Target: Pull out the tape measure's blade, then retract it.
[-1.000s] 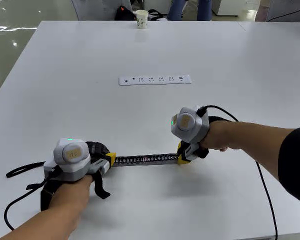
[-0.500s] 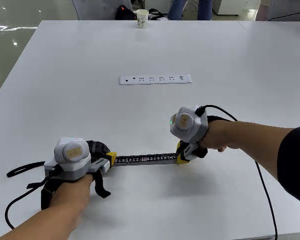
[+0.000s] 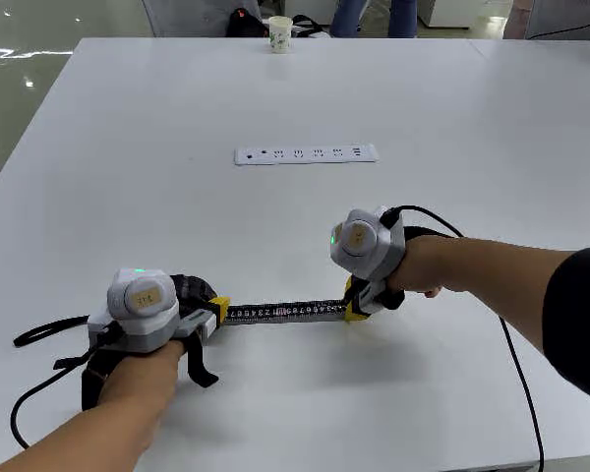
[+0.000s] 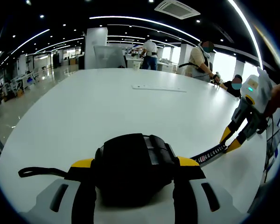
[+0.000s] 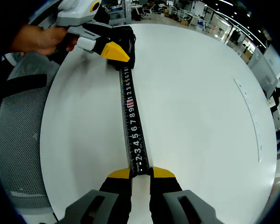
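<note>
In the head view, the tape measure's case [image 3: 192, 293] is being clamped by the left tool [image 3: 211, 313] low on the white surface [image 3: 275, 226], near the person's edge. The blade [image 3: 285, 313] is being held out flat to the right, just above the surface. Its far end is being pinched by the right tool [image 3: 354, 310], whose jaws are closed on it. A power strip [image 3: 305, 154] and a paper cup [image 3: 280, 32] are lying well apart, farther up the surface.

In the left gripper view, the black case [image 4: 133, 168] is being squeezed between the yellow-tipped jaws of the left tool [image 4: 135, 163], which are pressing on its opposite sides. The blade [image 4: 210, 154] is being drawn off to the right, toward the right tool [image 4: 229, 141].

In the right gripper view, the blade [image 5: 130, 121] is being gripped at its end between the tips of the right tool [image 5: 141, 173]. Its printed numbers are facing up, and it is being stretched straight to the case [image 5: 123, 42], where the left tool [image 5: 107, 49] is closed.

The case is being judged hard, compact and fairly weighty, best taken across its broad sides as here. The blade is being judged thin, springy and slick, stiff over this short span but apt to buckle if twisted. It is best taken at its end. A spring return is being assumed, so a guided retraction, not a release, is being advised, lest the blade snap back.
</note>
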`<state>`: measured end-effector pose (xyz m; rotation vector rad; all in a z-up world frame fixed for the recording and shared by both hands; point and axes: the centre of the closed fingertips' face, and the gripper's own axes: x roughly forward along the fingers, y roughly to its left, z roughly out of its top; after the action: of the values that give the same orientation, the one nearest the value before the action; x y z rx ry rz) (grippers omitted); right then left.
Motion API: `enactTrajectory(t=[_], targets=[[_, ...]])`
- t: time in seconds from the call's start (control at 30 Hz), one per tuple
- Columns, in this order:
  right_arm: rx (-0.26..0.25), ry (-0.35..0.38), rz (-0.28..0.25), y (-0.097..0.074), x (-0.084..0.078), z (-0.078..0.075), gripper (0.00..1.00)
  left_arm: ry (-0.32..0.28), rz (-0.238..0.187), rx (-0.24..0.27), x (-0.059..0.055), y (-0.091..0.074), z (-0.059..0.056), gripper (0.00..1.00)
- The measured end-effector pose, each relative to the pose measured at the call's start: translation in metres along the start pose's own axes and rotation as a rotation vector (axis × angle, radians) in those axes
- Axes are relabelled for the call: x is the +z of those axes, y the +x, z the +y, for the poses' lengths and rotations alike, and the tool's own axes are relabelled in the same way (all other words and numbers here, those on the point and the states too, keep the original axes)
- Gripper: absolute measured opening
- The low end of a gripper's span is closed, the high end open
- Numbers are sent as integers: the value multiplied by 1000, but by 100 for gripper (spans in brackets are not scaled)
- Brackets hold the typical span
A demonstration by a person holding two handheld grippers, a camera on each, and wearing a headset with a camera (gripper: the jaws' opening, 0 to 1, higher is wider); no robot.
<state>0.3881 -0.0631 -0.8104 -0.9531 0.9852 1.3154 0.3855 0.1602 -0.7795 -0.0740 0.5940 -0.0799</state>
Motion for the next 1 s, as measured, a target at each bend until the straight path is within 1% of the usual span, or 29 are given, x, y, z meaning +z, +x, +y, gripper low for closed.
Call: enactTrajectory(t=[0.7,1.0], targets=[[-2,13,-3,2,6,1,11,-1,1,1,0,-1,-1,62],[-2,16,-15,2,9,1,11,-1,1,2,0,-1,-1,62]])
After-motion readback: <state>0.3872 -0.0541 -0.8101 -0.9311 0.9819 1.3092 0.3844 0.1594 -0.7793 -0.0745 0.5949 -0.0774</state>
